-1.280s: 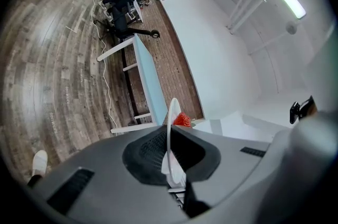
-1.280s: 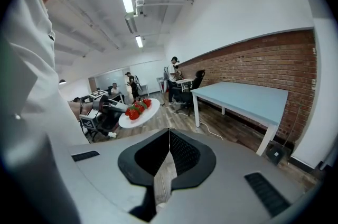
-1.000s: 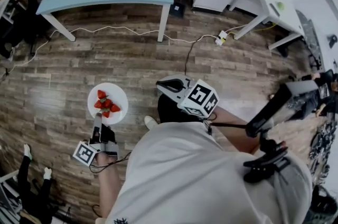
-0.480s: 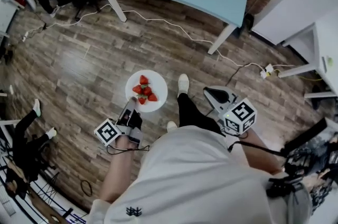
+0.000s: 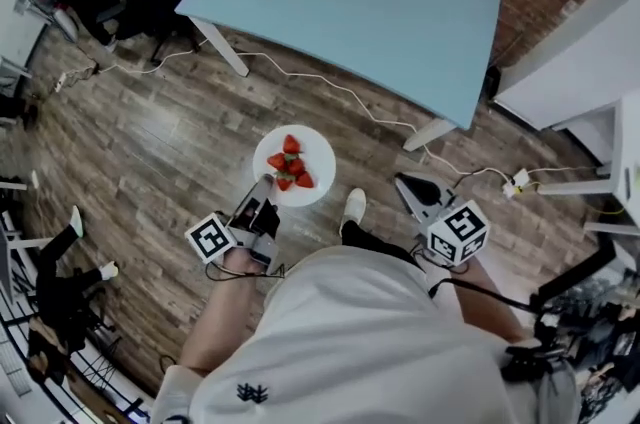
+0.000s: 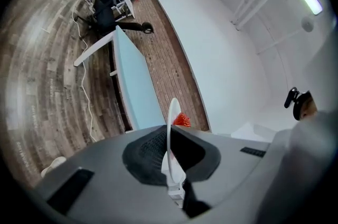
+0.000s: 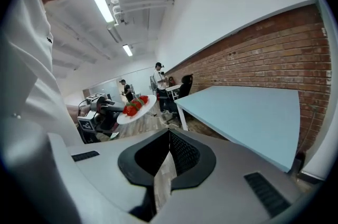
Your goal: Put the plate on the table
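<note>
Two grippers were in play, and only one carried anything. Seen from the head view, the left gripper pinched the near rim of the white plate, which hung level over the wood floor with a small heap of strawberries on it. The blue table lay ahead of the plate, beyond its far rim and apart from it, with one table leg off to the left. The right gripper was off to the plate's right, near it but not touching, so the left hand alone was placed to make the move. In the left gripper view the plate showed edge-on, clamped between the two jaws, with a red strawberry peeping over the rim and the long side of the table running away straight in front. In the right gripper view the jaws met at their tips with nothing between them. Past them the plate showed flat and in the air, the fruit sitting steady, and the tabletop stretched off to its right. To my eye the plate had yet to reach the table. The coming move was a plain push forward along the gripper's own line until the plate stood over the top, then a lowering. I judged that any tilt on the way might send the berries rolling.
</note>
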A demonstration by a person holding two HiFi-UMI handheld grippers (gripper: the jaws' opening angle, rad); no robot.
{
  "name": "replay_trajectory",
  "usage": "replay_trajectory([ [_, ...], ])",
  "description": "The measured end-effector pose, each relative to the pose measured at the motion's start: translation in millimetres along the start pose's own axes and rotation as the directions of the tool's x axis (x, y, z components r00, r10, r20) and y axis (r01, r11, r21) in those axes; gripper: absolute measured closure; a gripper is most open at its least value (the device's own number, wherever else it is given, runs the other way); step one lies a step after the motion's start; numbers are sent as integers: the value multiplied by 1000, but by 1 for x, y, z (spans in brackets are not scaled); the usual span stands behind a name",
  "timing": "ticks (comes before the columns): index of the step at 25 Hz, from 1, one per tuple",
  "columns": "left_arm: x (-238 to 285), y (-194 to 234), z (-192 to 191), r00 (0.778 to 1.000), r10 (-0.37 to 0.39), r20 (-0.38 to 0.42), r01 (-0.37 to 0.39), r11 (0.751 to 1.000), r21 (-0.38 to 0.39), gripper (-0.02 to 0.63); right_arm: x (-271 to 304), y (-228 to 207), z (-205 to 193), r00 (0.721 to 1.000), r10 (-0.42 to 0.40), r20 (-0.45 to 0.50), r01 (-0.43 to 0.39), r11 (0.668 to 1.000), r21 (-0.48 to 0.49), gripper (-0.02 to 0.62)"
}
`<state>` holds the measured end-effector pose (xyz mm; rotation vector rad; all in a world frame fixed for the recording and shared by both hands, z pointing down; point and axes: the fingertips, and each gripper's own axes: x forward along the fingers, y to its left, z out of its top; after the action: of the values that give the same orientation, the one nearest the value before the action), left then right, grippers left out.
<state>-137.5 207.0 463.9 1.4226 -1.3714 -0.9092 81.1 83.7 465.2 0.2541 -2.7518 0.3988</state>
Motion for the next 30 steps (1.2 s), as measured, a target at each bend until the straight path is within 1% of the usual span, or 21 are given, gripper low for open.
replay_trajectory([
  [2,42,-8,12,1000,-22,-15,22,1000,17,595,5,-35,7,1000,-22,1,22,999,26,588],
  [5,90,-13,24,999,-21,-46,23,999,33,595,14,-69,14,999,-38,3,38,998,50,588],
  [8,126,-14,37,998,-18,-63,18,1000,8,595,23,-90,24,999,-48,10,47,997,59,588],
  [13,177,-4,55,994,-7,-106,7,1000,0,595,29,-124,31,994,-108,18,106,989,98,588],
  [18,237,0,77,984,-54,-170,55,999,-2,595,47,-157,40,986,-168,10,166,981,103,588],
  [20,265,7,87,975,-71,-212,71,997,-6,595,53,-173,48,976,-218,16,215,970,115,588],
  [23,309,24,108,956,-62,-285,62,998,-11,595,62,-194,62,950,-311,19,305,943,136,588],
  [25,341,34,123,940,-38,-339,38,999,-6,595,70,-207,74,931,-365,12,359,921,152,588],
  [27,379,43,138,922,-28,-387,23,1000,-18,595,79,-223,87,910,-415,6,408,897,168,588],
  [30,441,56,161,897,-54,-438,46,999,-27,595,98,-245,106,881,-474,1,465,865,190,588],
])
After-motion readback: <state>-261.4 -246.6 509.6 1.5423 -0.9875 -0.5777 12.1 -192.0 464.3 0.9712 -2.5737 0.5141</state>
